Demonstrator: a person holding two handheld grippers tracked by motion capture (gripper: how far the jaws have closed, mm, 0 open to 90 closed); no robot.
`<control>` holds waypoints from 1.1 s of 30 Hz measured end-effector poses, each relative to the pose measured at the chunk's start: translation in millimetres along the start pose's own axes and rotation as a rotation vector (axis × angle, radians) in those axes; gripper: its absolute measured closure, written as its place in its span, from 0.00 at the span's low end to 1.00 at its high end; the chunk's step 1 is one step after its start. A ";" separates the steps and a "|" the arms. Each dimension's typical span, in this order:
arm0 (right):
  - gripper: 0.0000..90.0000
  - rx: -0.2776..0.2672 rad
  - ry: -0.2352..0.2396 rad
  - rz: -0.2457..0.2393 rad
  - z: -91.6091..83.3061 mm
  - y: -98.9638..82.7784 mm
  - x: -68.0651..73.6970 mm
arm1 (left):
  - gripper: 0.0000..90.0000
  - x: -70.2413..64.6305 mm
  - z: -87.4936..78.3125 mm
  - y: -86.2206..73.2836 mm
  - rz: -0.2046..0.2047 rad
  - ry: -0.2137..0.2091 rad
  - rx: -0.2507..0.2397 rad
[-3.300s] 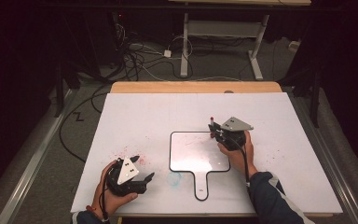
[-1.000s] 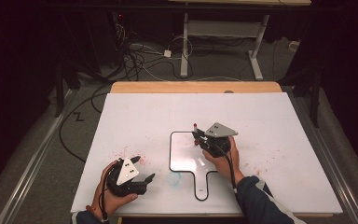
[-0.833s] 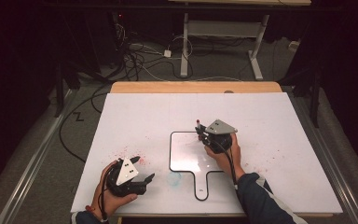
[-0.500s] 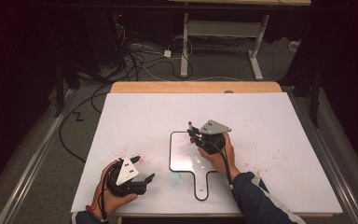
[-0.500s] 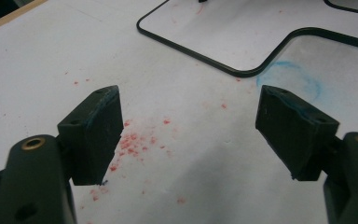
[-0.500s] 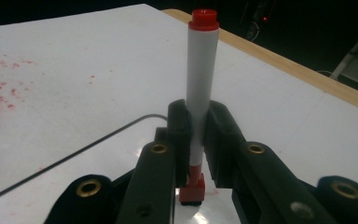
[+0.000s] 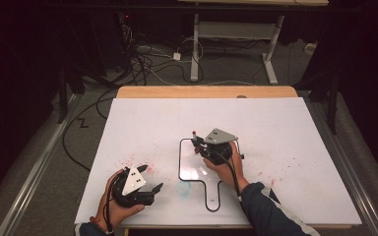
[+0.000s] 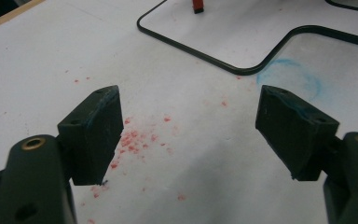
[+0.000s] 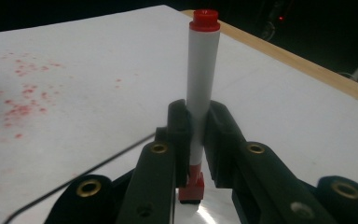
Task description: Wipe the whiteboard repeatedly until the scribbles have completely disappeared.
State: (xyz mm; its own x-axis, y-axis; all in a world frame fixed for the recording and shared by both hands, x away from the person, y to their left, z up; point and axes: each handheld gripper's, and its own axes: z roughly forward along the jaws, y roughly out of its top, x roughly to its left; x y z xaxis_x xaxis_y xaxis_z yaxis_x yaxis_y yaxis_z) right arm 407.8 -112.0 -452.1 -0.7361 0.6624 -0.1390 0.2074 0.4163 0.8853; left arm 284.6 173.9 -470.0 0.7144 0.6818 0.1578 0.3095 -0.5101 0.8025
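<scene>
A small whiteboard with a black rim (image 7: 180, 162) and a handle (image 7: 212, 196) lies on the white table near the front. My right gripper (image 7: 197, 143) is over the board's upper left part, shut on a white marker (image 9: 203, 84) with red ends. The marker (image 7: 195, 139) stands upright and its lower red tip (image 9: 191, 186) meets the board. My left gripper (image 7: 153, 190) rests at the front left of the table, open, with nothing between its fingers (image 8: 95, 130). In the left gripper view the board's rim (image 8: 223, 65) and the marker's tip (image 8: 197, 5) lie ahead.
Red specks (image 8: 135, 137) dot the table by my left gripper and at the right (image 7: 270, 174). A faint blue smear (image 8: 289, 77) sits beside the board's handle. The table's wooden far edge (image 7: 206, 92) borders a floor with cables and desk legs.
My right gripper has carried the marker leftward from the board's right edge to its upper left part. The left gripper has stayed still and open.
</scene>
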 end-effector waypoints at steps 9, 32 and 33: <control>0.91 0.021 -0.098 0.017 -13.2 -8.8 -28.4 | 0.25 -0.9 0.5 0.8 0.004 -0.001 0.000; 0.91 0.025 -0.027 -0.013 2.3 1.8 -16.3 | 0.25 0.0 -0.1 0.5 0.000 -0.002 -0.003; 0.91 0.020 -0.016 -0.012 1.8 1.7 -13.5 | 0.25 -0.3 -0.3 0.5 -0.003 -0.003 -0.007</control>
State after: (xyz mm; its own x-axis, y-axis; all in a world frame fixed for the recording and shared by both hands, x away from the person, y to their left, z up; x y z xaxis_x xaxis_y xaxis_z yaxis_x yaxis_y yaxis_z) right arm 419.3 -119.2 -449.5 -0.7281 0.6672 -0.1569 0.2119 0.4368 0.8743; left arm 284.3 173.6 -469.4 0.7152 0.6818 0.1536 0.3073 -0.5041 0.8071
